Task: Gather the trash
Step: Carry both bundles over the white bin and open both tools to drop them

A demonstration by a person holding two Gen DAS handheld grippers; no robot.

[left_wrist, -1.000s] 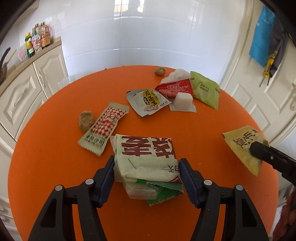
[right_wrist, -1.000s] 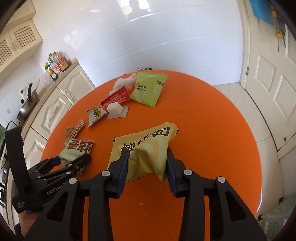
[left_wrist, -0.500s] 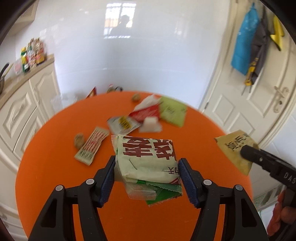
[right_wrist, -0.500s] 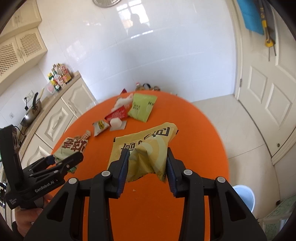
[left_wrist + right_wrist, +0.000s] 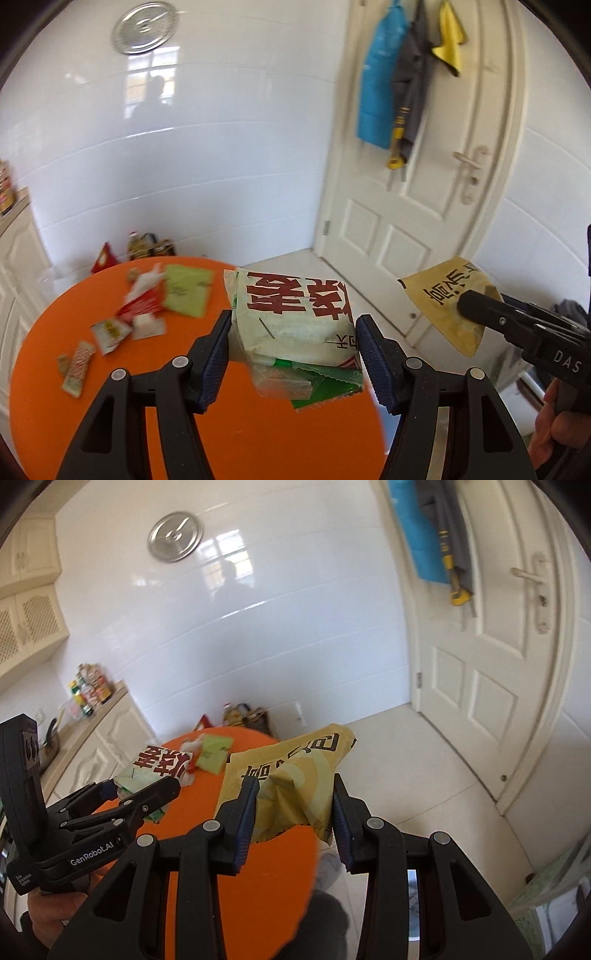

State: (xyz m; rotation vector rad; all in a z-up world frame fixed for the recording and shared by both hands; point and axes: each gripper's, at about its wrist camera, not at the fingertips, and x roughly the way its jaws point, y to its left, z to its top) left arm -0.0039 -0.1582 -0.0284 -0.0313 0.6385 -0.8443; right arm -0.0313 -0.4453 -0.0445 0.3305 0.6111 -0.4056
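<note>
You held a bundle of wrappers (image 5: pixel 295 325), a pale packet with large red characters on top and clear and green pieces under it, between the pads of your left hand-held gripper (image 5: pixel 293 354), which pinched it from both sides. The bundle hung in the air above the near edge of the orange table (image 5: pixel 110 424), not touching it. Your right hand-held gripper (image 5: pixel 293 812) pinched a crumpled yellow packet (image 5: pixel 291 775) with dark characters, and this packet was also lifted, over the table's edge and the pale floor (image 5: pixel 424 775). In the left wrist view the yellow packet appeared at the right side, well apart from the bundle. More trash lay on the far part of the table: a green packet (image 5: pixel 188 291), a red wrapper (image 5: pixel 142 304) just beside it, a small white block (image 5: pixel 146 323) on a pale wrapper, a small yellow and white sachet (image 5: pixel 110 330), and a long red-checked wrapper (image 5: pixel 78 369) with a small brown lump (image 5: pixel 62 363) beside it. These things were blurred, so I cannot tell their details. Behind the table stood a white tiled wall (image 5: pixel 221 147) with a round metal lid (image 5: pixel 144 26) hanging on it, and a white door (image 5: pixel 424 203) with cloths hanging on it.
</note>
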